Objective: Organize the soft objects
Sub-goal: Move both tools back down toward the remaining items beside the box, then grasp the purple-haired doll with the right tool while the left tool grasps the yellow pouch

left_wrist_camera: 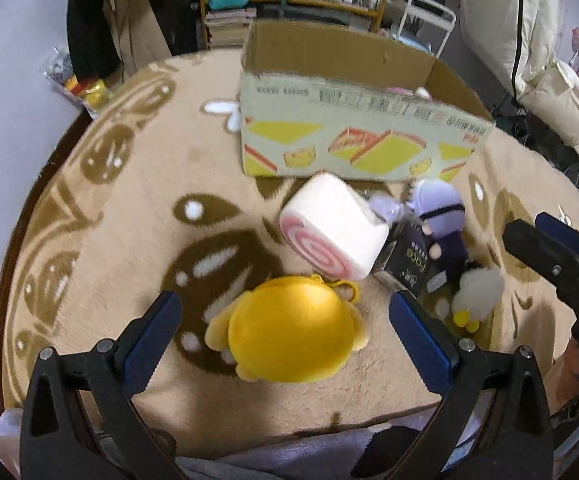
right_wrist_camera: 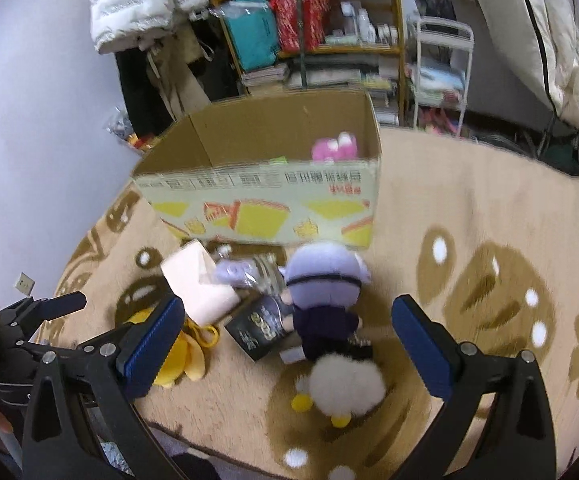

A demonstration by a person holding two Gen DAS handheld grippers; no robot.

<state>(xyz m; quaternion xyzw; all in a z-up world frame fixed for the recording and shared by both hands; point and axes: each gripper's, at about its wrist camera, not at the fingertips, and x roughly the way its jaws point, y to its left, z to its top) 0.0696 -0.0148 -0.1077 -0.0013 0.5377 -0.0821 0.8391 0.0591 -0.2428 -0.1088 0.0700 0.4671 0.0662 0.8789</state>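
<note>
- Two grippers, both spread wide and empty: left gripper (left_wrist_camera: 285,316) straddling the yellow plush (left_wrist_camera: 289,328), right gripper (right_wrist_camera: 289,344) straddling the white puff (right_wrist_camera: 345,384).
- Four soft toys waiting in front of the box (left_wrist_camera: 353,148), all near its printed wall: yellow plush farthest out, swirl cushion (left_wrist_camera: 333,228) almost touching the box, purple doll (left_wrist_camera: 441,220) beside the cushion, white puff just behind the doll.
- Judged step: picking the yellow plush. Best lowered until pads flank the widest part of the body, then closed gently; a shallow pinch on fur likely to slip.
- Worth watching the yellow loop (left_wrist_camera: 347,292) so as not to snag.
- Pink toy (right_wrist_camera: 335,146) already inside the box.
- Black carton (left_wrist_camera: 409,264) under the doll, lettering like "face", not sure.
- Box print blurred, upside down, unreadable.
</note>
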